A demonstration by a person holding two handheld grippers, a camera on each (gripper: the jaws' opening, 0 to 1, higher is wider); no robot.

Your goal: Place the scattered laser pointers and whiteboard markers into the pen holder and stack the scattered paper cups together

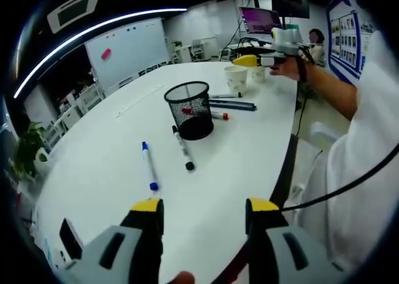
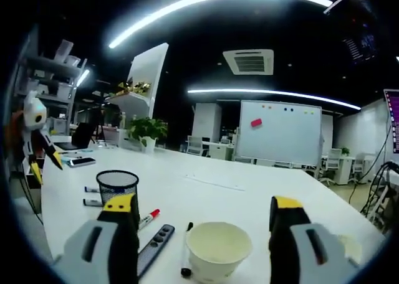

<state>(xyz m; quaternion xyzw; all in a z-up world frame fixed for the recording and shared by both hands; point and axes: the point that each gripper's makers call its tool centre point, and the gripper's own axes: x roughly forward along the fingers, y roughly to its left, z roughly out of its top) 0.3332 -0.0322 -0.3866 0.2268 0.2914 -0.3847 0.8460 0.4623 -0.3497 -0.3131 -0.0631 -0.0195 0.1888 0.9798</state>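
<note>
The left gripper (image 1: 204, 210) hangs open at six o'clock over the white table (image 1: 93, 172). Ahead at twelve stands the mesh pen holder (image 1: 191, 109) — two markers (image 1: 182, 147) lie just before it — and the right gripper (image 1: 257, 60) hovers by a paper cup (image 1: 237, 79) at one o'clock.

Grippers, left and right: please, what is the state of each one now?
Left gripper: open, holding nothing, above the table.
Right gripper: open, holding nothing, a paper cup between its jaws.
</note>
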